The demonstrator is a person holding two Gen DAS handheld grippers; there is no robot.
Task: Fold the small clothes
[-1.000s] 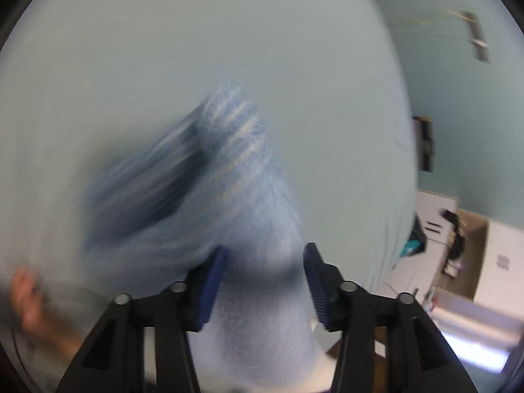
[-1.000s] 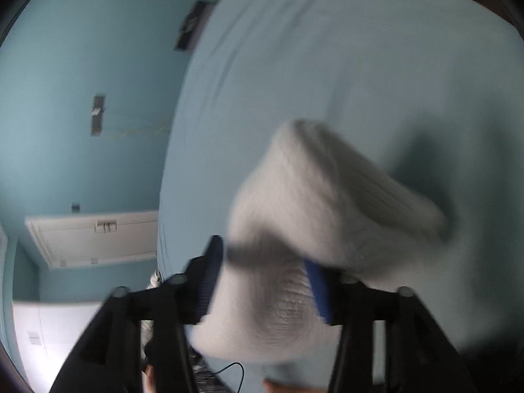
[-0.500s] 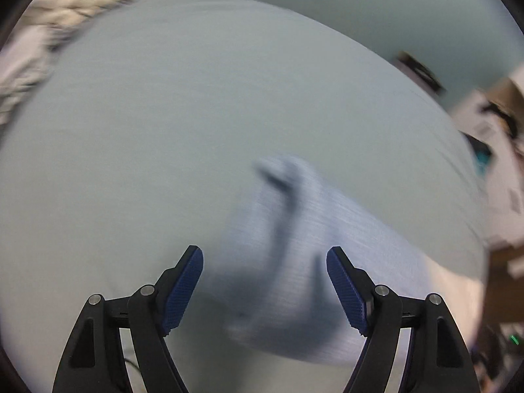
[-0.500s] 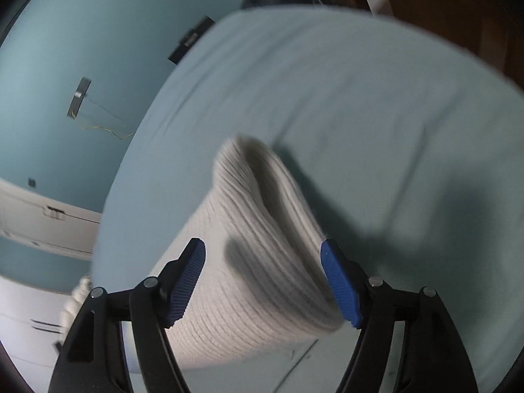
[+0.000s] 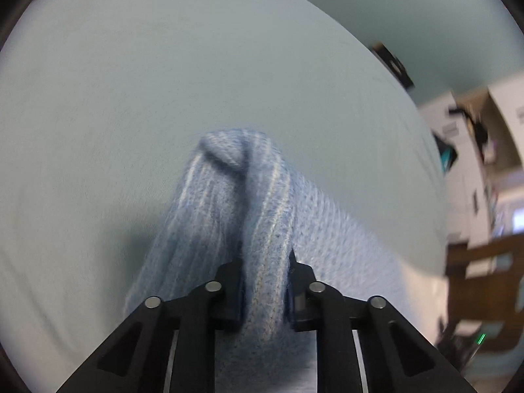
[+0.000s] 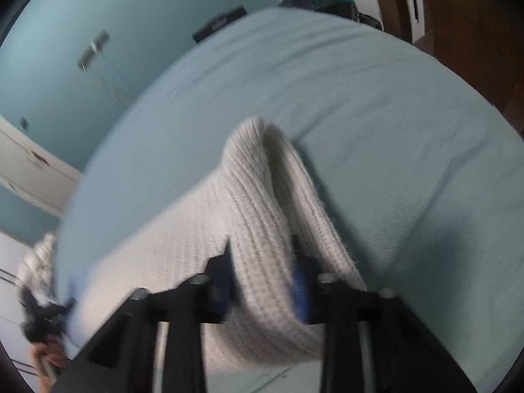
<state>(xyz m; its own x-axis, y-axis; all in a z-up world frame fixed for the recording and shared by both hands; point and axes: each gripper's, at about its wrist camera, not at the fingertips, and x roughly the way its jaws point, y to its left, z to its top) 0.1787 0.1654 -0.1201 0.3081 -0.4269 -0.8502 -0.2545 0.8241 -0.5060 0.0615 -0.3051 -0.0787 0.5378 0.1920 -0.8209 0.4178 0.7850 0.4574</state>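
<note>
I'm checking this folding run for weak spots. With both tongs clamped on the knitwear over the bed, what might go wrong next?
1. The left tongs pinch only a narrow bunched ridge of the blue knit; it may slip out.
2. The right tongs grip a rolled hem of the white knit, so the fold may land uneven on the sheet.

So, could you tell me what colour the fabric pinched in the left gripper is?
Light blue knit with pale stripes, clearest in the left wrist view.

sock ahead of left claw: fuzzy light blue, pale stripes. sock end in right claw: off-white ribbed knit. bedsheet beyond: plain pale teal.
</note>
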